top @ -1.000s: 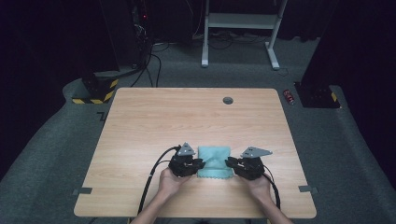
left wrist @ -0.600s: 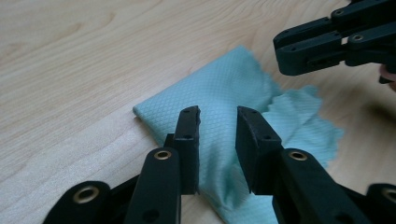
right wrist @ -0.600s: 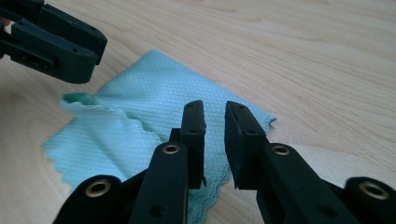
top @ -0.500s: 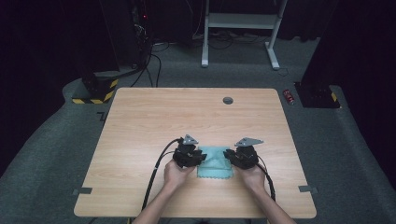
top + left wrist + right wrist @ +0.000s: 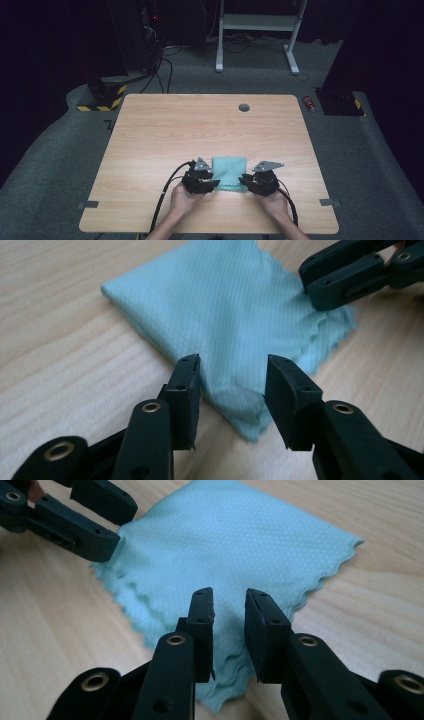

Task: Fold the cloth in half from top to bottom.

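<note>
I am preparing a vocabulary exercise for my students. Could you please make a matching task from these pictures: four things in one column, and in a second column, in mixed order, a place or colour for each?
Column 1
1. cloth
2. left gripper
3. round grommet
4. red object

Column 2
A. on the floor, beside the table's far right corner
B. light blue, folded, lying flat on the table
C. at the cloth's near left corner, open
D. in the tabletop near its far edge

Pairs: 1-B, 2-C, 3-D, 4-A
</note>
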{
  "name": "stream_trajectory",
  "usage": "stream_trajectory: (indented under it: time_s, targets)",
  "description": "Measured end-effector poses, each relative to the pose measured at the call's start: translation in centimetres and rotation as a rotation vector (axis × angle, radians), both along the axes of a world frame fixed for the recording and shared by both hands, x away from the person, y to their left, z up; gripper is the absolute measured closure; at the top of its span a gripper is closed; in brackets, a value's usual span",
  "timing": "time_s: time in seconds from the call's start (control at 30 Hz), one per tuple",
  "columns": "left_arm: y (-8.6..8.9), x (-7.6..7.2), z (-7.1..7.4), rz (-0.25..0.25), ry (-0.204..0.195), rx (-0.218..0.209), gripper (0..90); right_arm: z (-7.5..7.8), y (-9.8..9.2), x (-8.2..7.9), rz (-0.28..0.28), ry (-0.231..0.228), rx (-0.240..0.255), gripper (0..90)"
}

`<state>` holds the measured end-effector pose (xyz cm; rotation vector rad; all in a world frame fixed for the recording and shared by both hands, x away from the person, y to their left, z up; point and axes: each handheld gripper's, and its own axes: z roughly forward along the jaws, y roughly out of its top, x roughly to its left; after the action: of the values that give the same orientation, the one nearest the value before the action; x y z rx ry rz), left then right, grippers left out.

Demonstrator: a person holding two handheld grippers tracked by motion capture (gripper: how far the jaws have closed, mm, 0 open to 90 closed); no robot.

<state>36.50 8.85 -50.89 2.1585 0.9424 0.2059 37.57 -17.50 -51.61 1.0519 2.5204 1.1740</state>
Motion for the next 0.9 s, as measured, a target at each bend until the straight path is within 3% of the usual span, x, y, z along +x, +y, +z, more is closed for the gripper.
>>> stream_trajectory:
  time_s: [0.17, 0.3, 0.4, 0.47, 0.6, 0.7, 0.9]
  targets:
    - [0.5, -1.1, -0.2, 0.001, -0.014, 0.002, 55.4, 0.2, -0.5, -1.2, 0.014, -0.021, 0.003, 72.9]
    - [0.3, -1.2, -0.1, 0.016, -0.038, -0.011, 54.8, 0.4, -0.4, -1.0, -0.015, -0.04, 0.022, 71.8]
    - [0.0, -1.2, 0.0, 0.014, -0.05, -0.007, 55.5, 0.3, 0.0, -0.8, -0.014, -0.052, 0.007, 71.7]
    - [-0.1, -1.2, -0.1, 0.01, -0.034, -0.011, 57.8, 0.1, 0.4, -0.9, -0.003, -0.057, -0.019, 72.8]
    - [0.2, -1.6, -0.5, 0.018, -0.006, 0.025, 60.1, -0.4, 0.4, -1.2, 0.015, -0.058, -0.043, 75.2]
    - [0.7, -2.3, -0.2, 0.012, -0.025, 0.053, 60.1, -0.3, 0.1, -1.6, 0.02, -0.06, -0.054, 75.0]
    - [0.6, -2.7, 1.0, 0.029, -0.083, 0.014, 59.7, 0.0, 0.1, -1.7, 0.017, -0.084, -0.038, 73.7]
